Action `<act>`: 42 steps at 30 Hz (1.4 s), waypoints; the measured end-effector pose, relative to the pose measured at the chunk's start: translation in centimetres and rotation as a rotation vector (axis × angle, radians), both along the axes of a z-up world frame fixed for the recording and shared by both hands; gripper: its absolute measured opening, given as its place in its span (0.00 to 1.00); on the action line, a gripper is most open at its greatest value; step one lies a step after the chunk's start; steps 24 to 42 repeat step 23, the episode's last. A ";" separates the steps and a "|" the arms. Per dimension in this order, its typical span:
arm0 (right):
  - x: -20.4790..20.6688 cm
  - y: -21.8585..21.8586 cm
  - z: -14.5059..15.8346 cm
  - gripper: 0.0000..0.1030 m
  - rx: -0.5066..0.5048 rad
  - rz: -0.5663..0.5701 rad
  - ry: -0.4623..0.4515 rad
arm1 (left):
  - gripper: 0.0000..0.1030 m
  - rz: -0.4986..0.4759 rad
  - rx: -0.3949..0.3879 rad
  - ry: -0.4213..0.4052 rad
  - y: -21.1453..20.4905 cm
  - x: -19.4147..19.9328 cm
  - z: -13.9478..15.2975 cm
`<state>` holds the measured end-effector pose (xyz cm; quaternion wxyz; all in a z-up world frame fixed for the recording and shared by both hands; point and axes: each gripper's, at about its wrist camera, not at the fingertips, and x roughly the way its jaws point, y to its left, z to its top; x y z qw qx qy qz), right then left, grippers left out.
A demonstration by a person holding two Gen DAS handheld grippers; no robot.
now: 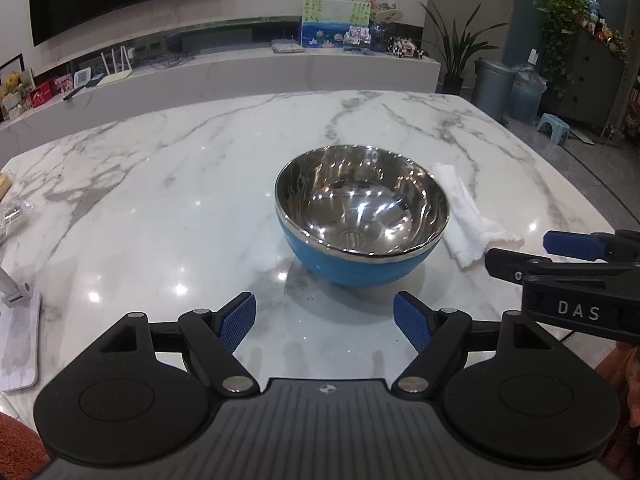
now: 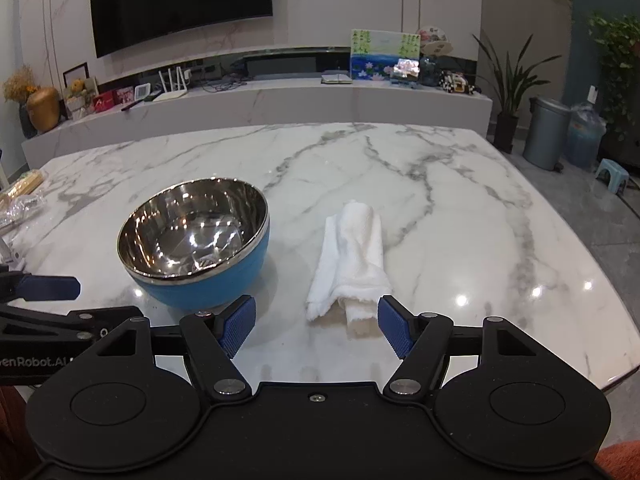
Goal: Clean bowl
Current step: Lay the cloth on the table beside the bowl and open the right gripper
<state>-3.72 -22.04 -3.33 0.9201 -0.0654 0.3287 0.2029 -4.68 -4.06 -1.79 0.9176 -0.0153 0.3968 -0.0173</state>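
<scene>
A bowl (image 1: pixel 362 216) (image 2: pixel 196 236), blue outside and shiny steel inside, stands upright on the marble table (image 1: pixel 160 184) (image 2: pixel 460 208). A folded white cloth (image 1: pixel 468 216) (image 2: pixel 352 260) lies just to its right. My left gripper (image 1: pixel 325 322) is open, a short way in front of the bowl, holding nothing. My right gripper (image 2: pixel 317 328) is open too, with the near end of the cloth just ahead of its blue pads (image 2: pixel 394 326). Each gripper shows at the edge of the other's view: the right gripper (image 1: pixel 532 252) and the left gripper (image 2: pixel 40 300).
At the table's left edge lie a clear plastic packet (image 1: pixel 14 216) (image 2: pixel 20 204) and a white stand (image 1: pixel 18 320). Beyond the table runs a low white counter (image 2: pixel 280 100) with clutter under a wall screen. A bin (image 2: pixel 546 136) and plants stand at the right.
</scene>
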 end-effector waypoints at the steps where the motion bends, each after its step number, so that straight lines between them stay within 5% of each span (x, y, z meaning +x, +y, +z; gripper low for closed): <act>1: 0.0 0.0 -0.1 0.64 -0.004 -0.001 0.000 | 0.73 0.003 0.001 0.004 0.0 0.0 -0.1; 42: 0.8 -0.1 -0.9 0.64 -0.014 -0.018 0.023 | 0.73 0.008 -0.014 -0.002 0.0 0.0 -0.5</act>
